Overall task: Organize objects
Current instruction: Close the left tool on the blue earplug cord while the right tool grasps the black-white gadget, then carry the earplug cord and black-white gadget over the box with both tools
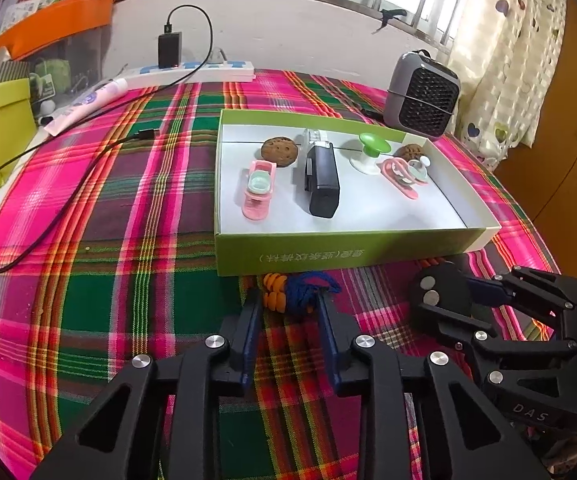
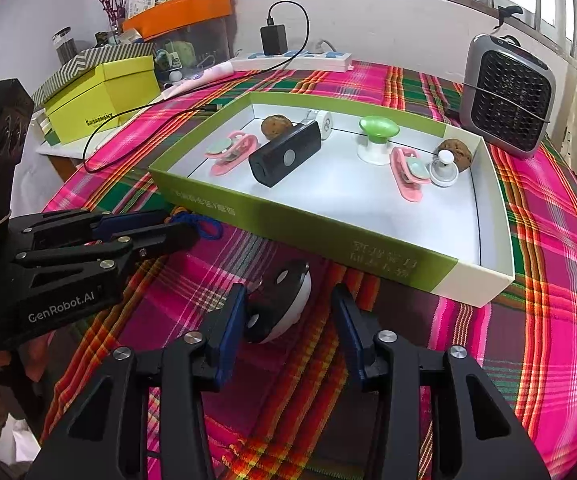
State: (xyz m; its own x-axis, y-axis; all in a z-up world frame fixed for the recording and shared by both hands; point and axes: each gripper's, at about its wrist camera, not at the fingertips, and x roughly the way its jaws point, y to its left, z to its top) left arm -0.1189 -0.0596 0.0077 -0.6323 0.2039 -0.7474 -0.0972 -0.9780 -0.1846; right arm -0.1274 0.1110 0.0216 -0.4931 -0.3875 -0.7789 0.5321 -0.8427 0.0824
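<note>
A green-sided box (image 1: 340, 254) (image 2: 312, 236) on the plaid cloth holds two pink clips (image 1: 258, 190) (image 2: 406, 178), a black device (image 1: 321, 178) (image 2: 284, 154), a green-topped knob (image 1: 373, 148) (image 2: 377, 136), two brown cookies (image 1: 279, 151) (image 2: 455, 154) and a small white cap (image 2: 443, 168). My left gripper (image 1: 290, 306) (image 2: 184, 226) is open around an orange bead piece with blue cord (image 1: 300, 290) lying in front of the box. My right gripper (image 2: 288, 316) (image 1: 440, 292) is open around a black and white oval object (image 2: 278, 306) on the cloth.
A grey fan heater (image 1: 422, 96) (image 2: 506, 96) stands behind the box at right. A power strip with a black charger (image 1: 170, 48) (image 2: 274, 40) and its cable (image 1: 68, 196) lie at the back left. A yellow-green box (image 2: 104, 96) sits at left.
</note>
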